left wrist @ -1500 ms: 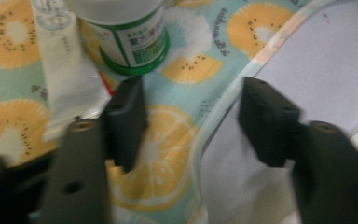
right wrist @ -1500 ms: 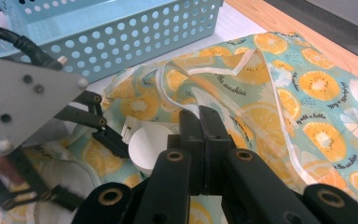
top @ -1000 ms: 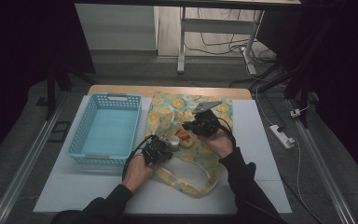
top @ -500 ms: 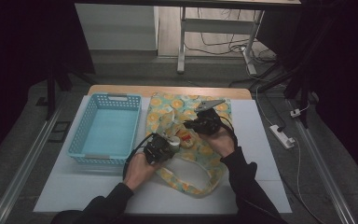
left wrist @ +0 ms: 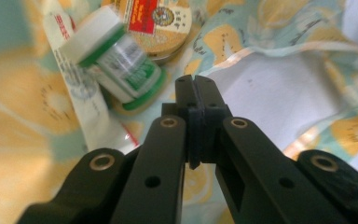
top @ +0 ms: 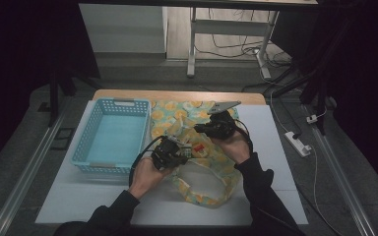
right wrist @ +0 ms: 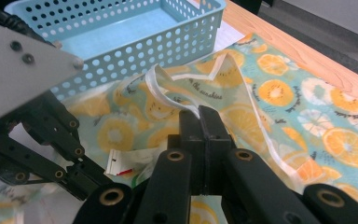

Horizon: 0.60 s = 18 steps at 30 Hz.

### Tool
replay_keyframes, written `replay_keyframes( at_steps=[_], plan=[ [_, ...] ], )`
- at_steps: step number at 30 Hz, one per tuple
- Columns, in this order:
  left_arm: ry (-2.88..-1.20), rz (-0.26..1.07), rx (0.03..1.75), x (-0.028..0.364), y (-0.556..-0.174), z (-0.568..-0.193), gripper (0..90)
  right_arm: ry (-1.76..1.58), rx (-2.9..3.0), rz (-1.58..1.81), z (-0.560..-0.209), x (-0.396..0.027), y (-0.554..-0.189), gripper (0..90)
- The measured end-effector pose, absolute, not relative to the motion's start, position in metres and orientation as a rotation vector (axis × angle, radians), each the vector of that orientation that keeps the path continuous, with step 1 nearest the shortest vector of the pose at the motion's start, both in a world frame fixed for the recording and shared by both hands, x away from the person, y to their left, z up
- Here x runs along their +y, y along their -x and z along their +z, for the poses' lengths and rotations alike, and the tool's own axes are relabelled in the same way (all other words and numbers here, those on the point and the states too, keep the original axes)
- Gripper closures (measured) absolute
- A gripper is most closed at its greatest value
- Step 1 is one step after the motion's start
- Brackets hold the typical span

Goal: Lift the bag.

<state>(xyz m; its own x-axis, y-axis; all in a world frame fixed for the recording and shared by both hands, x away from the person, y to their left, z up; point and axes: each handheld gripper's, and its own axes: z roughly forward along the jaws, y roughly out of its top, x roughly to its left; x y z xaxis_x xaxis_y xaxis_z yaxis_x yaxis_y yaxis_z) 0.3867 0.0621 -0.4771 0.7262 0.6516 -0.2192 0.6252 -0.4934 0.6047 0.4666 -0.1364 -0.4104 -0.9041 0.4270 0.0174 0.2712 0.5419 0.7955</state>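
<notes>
Presently the white-capped green bottle (left wrist: 114, 60) lies on its side inside the fruit-print bag (top: 204, 147) at mid desk (top: 275, 162), cap pointing far-left, just ahead of the closed, empty left tool (left wrist: 196, 93). The right tool (right wrist: 199, 119), jaws clamped on the bag's white-edged rim (right wrist: 168, 91), holds the mouth up from the right; both forearms enter from the near edge.

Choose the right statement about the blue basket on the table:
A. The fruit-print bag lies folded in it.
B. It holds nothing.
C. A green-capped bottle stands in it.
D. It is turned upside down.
B: in the high view the blue basket sits upright with a bare floor, while the bottle and the round tin lie on the fruit-print bag beside it.
</notes>
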Motion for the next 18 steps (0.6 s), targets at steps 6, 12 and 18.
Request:
replay_keyframes(
  at_steps=[6, 12, 18],
  plan=[
    [-2.199, 0.017, 0.947, 0.068, -0.389, -0.462, 90.0, -0.569, 2.611, 1.268, -0.402, -0.132, -0.465, 90.0],
    [-2.169, -0.005, 0.936, 0.076, -0.392, -0.446, 90.0, -0.552, 2.619, 1.258, -0.397, -0.127, -0.464, 90.0],
    [-2.118, -0.043, 0.921, 0.089, -0.397, -0.428, 90.0, -0.55, 2.629, 1.269, -0.392, -0.126, -0.465, 90.0]
  ],
)
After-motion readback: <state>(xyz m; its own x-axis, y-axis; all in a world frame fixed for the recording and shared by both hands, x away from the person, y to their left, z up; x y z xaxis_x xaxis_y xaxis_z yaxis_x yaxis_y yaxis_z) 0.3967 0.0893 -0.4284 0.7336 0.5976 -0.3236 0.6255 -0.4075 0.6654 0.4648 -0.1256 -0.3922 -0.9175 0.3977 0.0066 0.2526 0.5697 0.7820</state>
